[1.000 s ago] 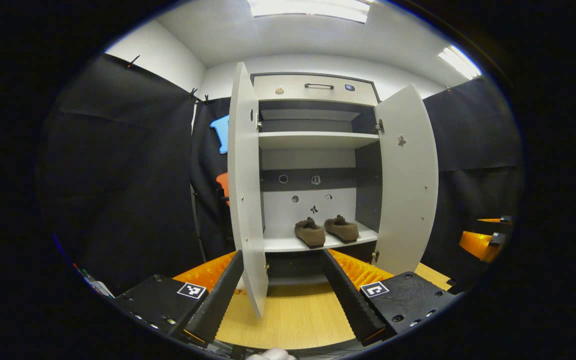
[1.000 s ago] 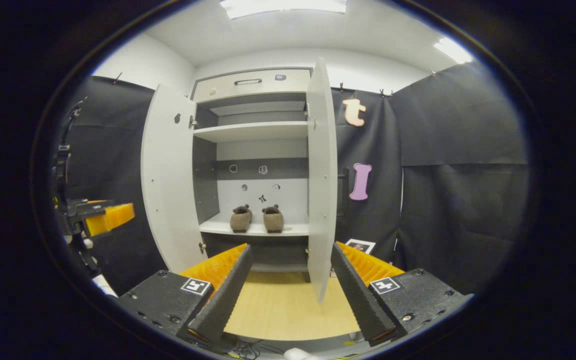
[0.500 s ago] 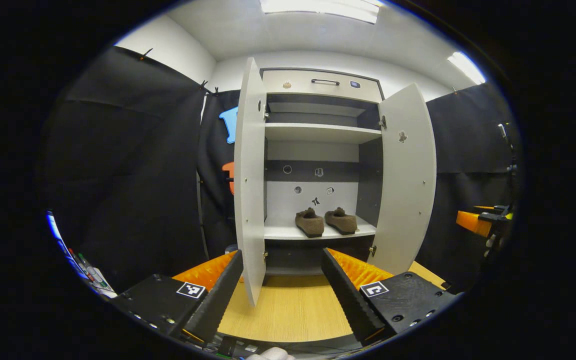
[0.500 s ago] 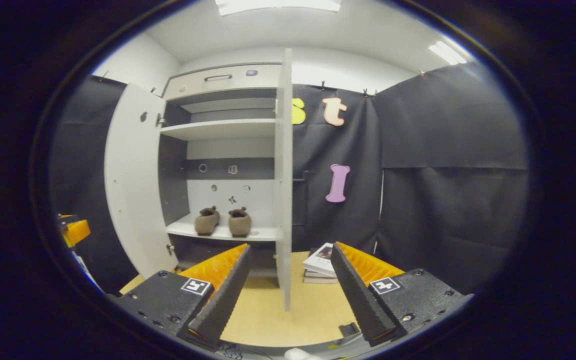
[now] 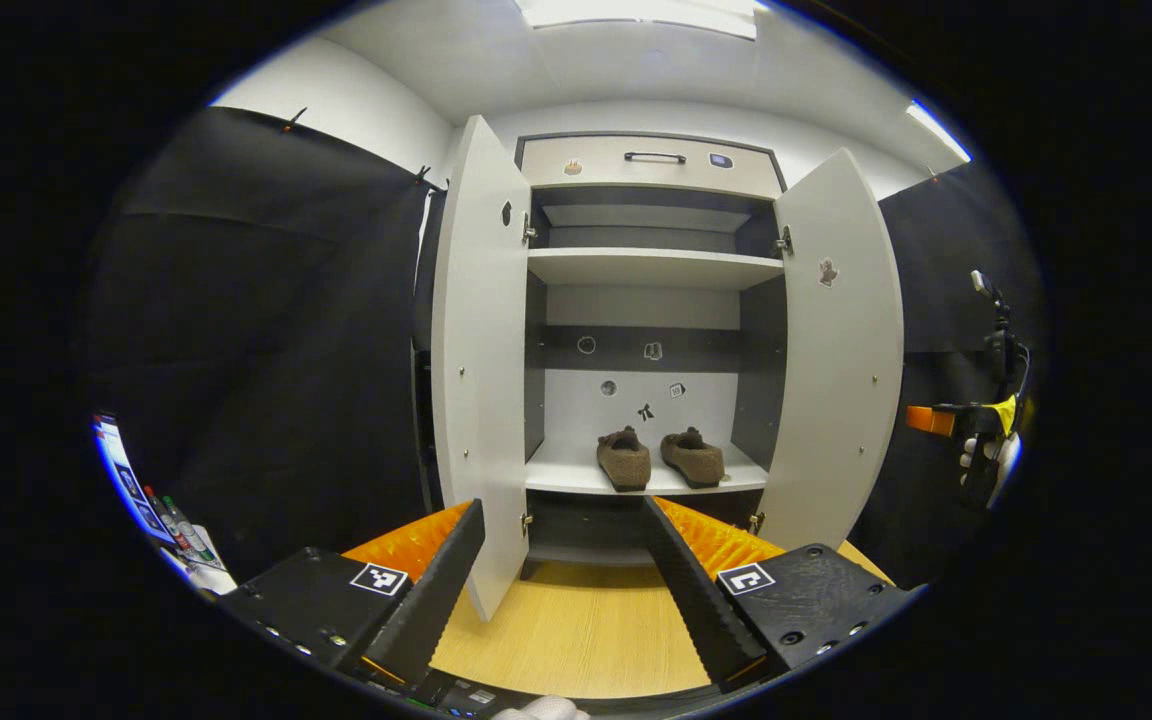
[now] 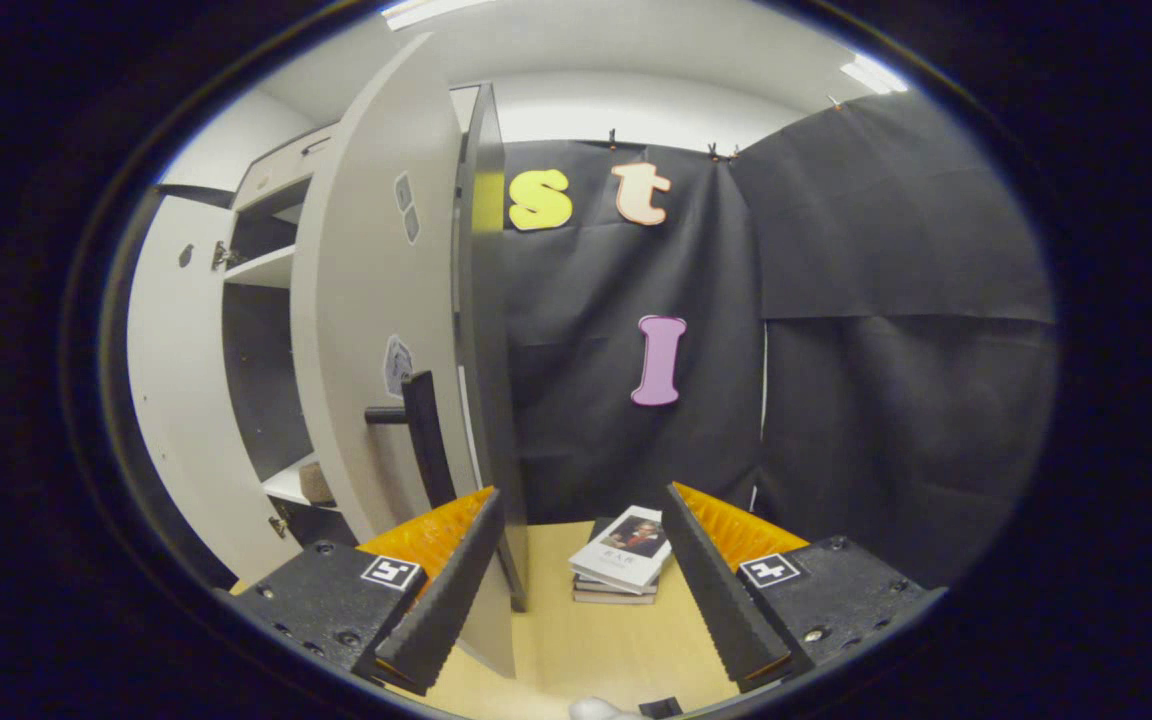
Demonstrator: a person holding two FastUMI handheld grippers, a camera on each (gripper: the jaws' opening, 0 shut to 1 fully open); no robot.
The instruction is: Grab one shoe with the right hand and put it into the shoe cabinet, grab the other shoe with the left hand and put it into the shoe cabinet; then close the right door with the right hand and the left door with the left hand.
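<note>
Two brown slippers (image 5: 624, 461) (image 5: 692, 456) sit side by side on the lower shelf of the white shoe cabinet (image 5: 652, 268). Both doors stand open: the left door (image 5: 481, 350) and the right door (image 5: 838, 350). My left gripper (image 5: 566, 585) is open and empty, in front of the cabinet near the left door's edge. My right gripper (image 6: 581, 580) is open and empty, out past the right door (image 6: 376, 300), looking at its outer face and black handle (image 6: 426, 435). A corner of one slipper (image 6: 315, 484) peeks past that door. The right gripper (image 5: 976, 425) also appears far right in the left gripper view.
A small stack of books (image 6: 621, 555) lies on the wooden floor (image 6: 586, 640) between my right gripper's fingers, by the black cloth wall. Pens and papers (image 5: 171, 525) lie at the far left. The upper shelves and a drawer (image 5: 651, 160) sit above.
My right gripper has swung right, around the right door to its outer handle side, so the cabinet's inside has left its view. My left gripper has shifted slightly left; both stay open.
</note>
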